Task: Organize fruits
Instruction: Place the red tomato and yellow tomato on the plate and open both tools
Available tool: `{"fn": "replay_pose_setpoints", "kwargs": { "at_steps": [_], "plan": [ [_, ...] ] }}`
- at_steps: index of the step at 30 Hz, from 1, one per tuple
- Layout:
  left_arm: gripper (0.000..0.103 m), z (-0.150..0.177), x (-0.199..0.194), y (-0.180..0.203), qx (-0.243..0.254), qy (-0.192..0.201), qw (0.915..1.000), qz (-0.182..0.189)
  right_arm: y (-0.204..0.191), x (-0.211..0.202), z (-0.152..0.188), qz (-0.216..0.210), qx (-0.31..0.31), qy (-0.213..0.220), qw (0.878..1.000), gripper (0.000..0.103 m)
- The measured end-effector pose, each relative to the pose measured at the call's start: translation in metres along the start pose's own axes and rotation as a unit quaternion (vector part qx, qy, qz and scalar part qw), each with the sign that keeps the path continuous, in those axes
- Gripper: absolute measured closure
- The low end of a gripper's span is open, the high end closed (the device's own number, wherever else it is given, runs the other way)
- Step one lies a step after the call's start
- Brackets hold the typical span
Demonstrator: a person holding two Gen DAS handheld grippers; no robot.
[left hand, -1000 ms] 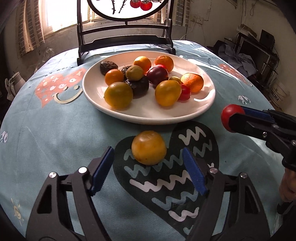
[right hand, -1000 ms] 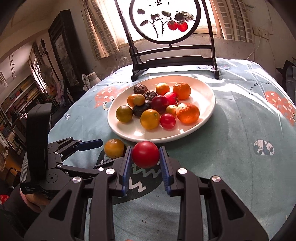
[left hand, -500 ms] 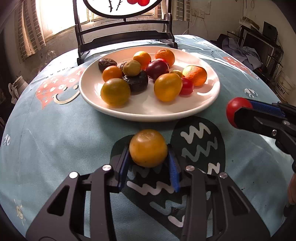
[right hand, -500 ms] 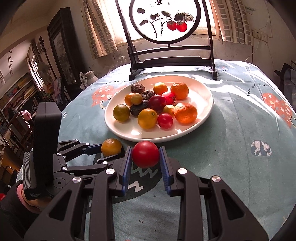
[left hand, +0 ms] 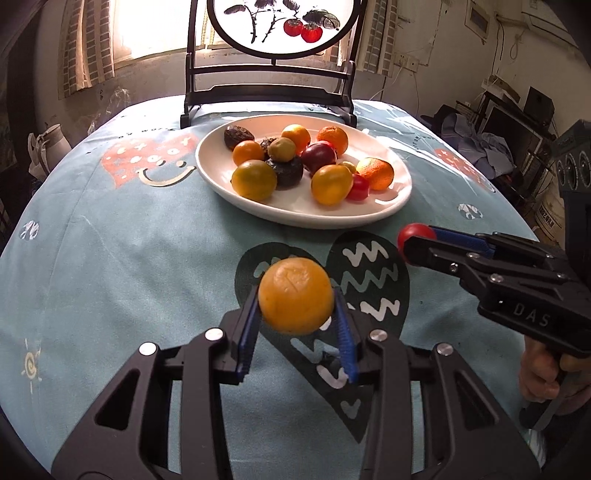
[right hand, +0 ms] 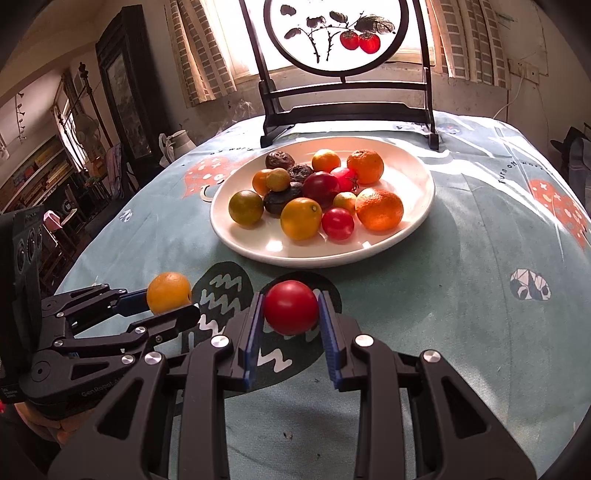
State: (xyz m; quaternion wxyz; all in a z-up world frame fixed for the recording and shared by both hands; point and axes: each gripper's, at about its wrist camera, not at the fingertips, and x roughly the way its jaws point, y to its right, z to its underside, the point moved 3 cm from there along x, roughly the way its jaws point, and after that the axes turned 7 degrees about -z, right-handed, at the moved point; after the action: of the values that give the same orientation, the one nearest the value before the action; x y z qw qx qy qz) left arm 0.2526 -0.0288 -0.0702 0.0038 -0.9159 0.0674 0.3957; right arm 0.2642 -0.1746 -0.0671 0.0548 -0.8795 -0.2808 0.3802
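Observation:
My left gripper (left hand: 295, 306) is shut on a yellow-orange fruit (left hand: 294, 295) and holds it just above the tablecloth; from the right wrist the same fruit (right hand: 168, 292) shows at the lower left. My right gripper (right hand: 291, 314) is shut on a red tomato (right hand: 291, 312), also seen at the right of the left wrist view as a red tomato (left hand: 416, 233). Beyond both stands a white plate (left hand: 391, 210) (right hand: 417, 173) piled with several oranges, tomatoes and dark fruits.
A black wooden stand with a round painted screen (left hand: 273, 22) (right hand: 343, 33) rises just behind the plate. The blue patterned tablecloth (left hand: 122, 266) falls off at the round table's edges. Furniture and clutter (left hand: 517, 122) line the room's right side.
The left jaws closed on the yellow-orange fruit and lifted it off the cloth, pulling back from the plate a little. The right gripper kept still with the tomato in it.

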Motion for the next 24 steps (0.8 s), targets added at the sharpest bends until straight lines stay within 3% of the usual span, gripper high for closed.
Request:
{"fn": "replay_pose_setpoints", "kwargs": {
  "at_steps": [4, 10, 15, 21, 22, 23, 24],
  "plan": [
    [0.065, -0.024, -0.013, -0.001, 0.01, 0.014, 0.9997, 0.017, -0.004, -0.01, -0.011, -0.038, 0.02, 0.02, 0.999, 0.073],
    [0.065, -0.098, 0.012, -0.005, 0.015, 0.031, 0.9993, 0.015, 0.016, -0.011, -0.068, 0.002, 0.027, 0.077, 0.997, 0.073],
    [0.065, -0.145, 0.065, -0.011, 0.009, 0.012, 0.9999, -0.005, 0.05, 0.027, -0.106, 0.02, 0.047, 0.062, 0.997, 0.073],
    [0.064, -0.163, 0.104, -0.012, 0.017, -0.006, 0.9996, -0.021, 0.073, 0.065, -0.116, 0.031, 0.049, 0.035, 0.998, 0.072],
    [0.064, -0.162, 0.106, -0.013, 0.017, -0.01, 0.9995, -0.026, 0.075, 0.067, -0.116, 0.032, 0.049, 0.031, 0.998, 0.071],
    [0.062, -0.161, 0.106, -0.013, 0.016, -0.01, 0.9992, -0.035, 0.075, 0.068, -0.115, 0.034, 0.047, 0.029, 0.998, 0.062],
    [0.042, -0.16, 0.103, -0.014, 0.017, -0.006, 0.9987, -0.047, 0.074, 0.066, -0.114, 0.036, 0.044, 0.027, 0.998, 0.042]
  ]
}}
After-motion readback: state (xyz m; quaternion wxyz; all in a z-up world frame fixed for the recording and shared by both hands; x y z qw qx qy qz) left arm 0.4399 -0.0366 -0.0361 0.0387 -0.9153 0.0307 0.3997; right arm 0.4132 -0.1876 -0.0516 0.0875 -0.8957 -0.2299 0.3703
